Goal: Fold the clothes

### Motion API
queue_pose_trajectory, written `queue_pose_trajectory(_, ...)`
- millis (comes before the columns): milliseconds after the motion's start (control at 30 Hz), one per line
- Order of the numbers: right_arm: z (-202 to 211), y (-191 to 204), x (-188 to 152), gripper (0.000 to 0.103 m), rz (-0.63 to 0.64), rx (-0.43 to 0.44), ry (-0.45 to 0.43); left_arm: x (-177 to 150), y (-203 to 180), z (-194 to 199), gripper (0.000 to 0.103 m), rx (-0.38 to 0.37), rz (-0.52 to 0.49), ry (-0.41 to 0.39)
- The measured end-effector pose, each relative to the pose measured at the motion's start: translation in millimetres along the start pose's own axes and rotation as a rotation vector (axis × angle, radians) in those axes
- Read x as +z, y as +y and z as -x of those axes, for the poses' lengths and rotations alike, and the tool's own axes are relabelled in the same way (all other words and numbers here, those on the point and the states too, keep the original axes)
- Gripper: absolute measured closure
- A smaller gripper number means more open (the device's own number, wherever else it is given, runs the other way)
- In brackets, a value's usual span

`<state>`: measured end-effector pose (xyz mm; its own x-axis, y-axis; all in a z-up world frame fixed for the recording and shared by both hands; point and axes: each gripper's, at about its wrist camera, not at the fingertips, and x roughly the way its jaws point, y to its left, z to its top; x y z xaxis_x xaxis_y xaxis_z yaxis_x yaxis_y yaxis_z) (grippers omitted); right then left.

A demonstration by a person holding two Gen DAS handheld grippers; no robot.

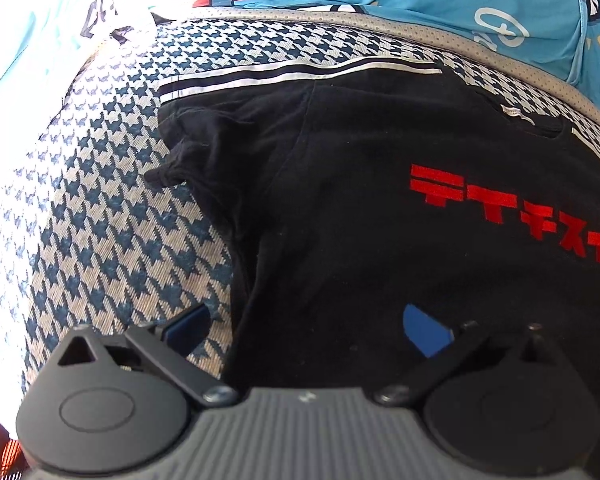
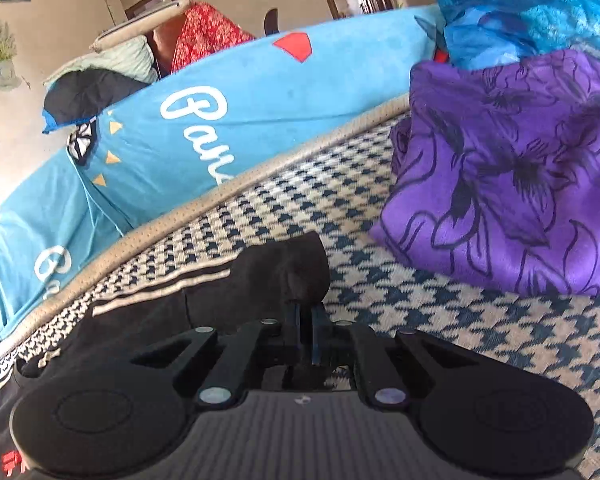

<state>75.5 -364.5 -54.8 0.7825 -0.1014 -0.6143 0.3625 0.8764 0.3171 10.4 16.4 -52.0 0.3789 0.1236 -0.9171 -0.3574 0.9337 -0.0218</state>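
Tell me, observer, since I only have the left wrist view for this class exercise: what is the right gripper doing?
Observer: The right gripper is shut on a sleeve of the black shirt, pinched between its fingers.
Operator: Is anything lying near that sleeve?
Observer: Yes, a purple flowered cloth sits bunched on the houndstooth cover, to the right of the sleeve and apart from it.
Operator: Anything on top of the purple cloth?
Observer: A crumpled blue plastic bag rests behind and above it.
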Motion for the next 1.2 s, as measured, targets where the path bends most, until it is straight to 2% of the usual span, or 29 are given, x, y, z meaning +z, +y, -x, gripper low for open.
queue_pose_trajectory(67, -1, -6, 1, 0.092, -0.050, 0.001, 0.039, 0, 3, 2, 0.000, 0.000, -0.005, -0.009)
queue_pose_trajectory(133, 8, -10, 4, 0.085, -0.076, 0.011, 0.019, 1, 6, 4, 0.000, 0.001, -0.010, -0.019)
queue_pose_trajectory(267, 31, -10, 5, 0.073, -0.038, 0.032, 0.002, -2, 13, 11, 0.000, -0.045, -0.014, -0.025)
queue_pose_trajectory(433, 57, -6, -8, 0.071, 0.026, 0.040, 0.069, -11, 15, 23, 0.000, -0.071, -0.042, -0.055)
queue_pose_trajectory(567, 77, -9, -20, 0.071, 0.002, 0.068, 0.104, -22, 16, 34, 0.000, -0.070, -0.090, -0.092)
queue_pose_trajectory(800, 112, -9, -45, 0.070, 0.021, 0.110, 0.156, -52, 28, 45, 0.000, -0.102, -0.133, -0.096)
queue_pose_trajectory(1200, 173, -19, -107, 0.064, 0.071, 0.202, 0.209, -105, 43, 63, 0.000, -0.122, -0.113, -0.131)
